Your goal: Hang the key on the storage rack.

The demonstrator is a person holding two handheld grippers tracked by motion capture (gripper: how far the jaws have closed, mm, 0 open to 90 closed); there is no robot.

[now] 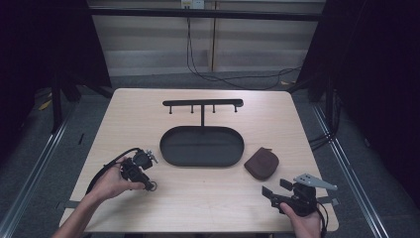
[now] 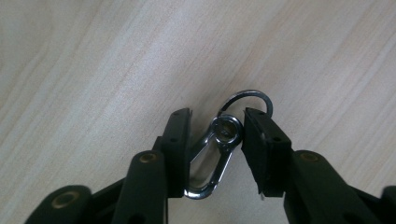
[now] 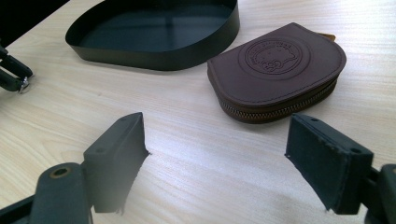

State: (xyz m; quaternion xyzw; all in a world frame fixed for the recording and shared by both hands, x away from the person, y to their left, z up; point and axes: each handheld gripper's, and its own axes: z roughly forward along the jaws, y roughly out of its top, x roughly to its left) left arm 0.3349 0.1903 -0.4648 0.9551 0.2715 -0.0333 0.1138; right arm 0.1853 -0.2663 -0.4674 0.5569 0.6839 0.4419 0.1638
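Observation:
A silver carabiner clip (image 2: 215,161) with a key ring (image 2: 247,95) lies on the wooden table, between the jaws of my left gripper (image 2: 218,119). The right pad (image 2: 257,140) touches the clip's swivel eye; the left pad (image 2: 180,140) stands just beside its body. In the high view the left gripper (image 1: 148,184) points down-right at the clip (image 1: 154,187) near the table's front left. My right gripper (image 3: 215,135) stands wide open with nothing between its fingers, at the front right (image 1: 276,187), short of a brown zipped pouch (image 3: 275,65).
A black oval tray (image 1: 202,163) sits mid-table, with a black hook rack (image 1: 203,103) standing behind it. The brown pouch (image 1: 261,162) lies right of the tray (image 3: 163,58). The table's front edge runs close to both hands.

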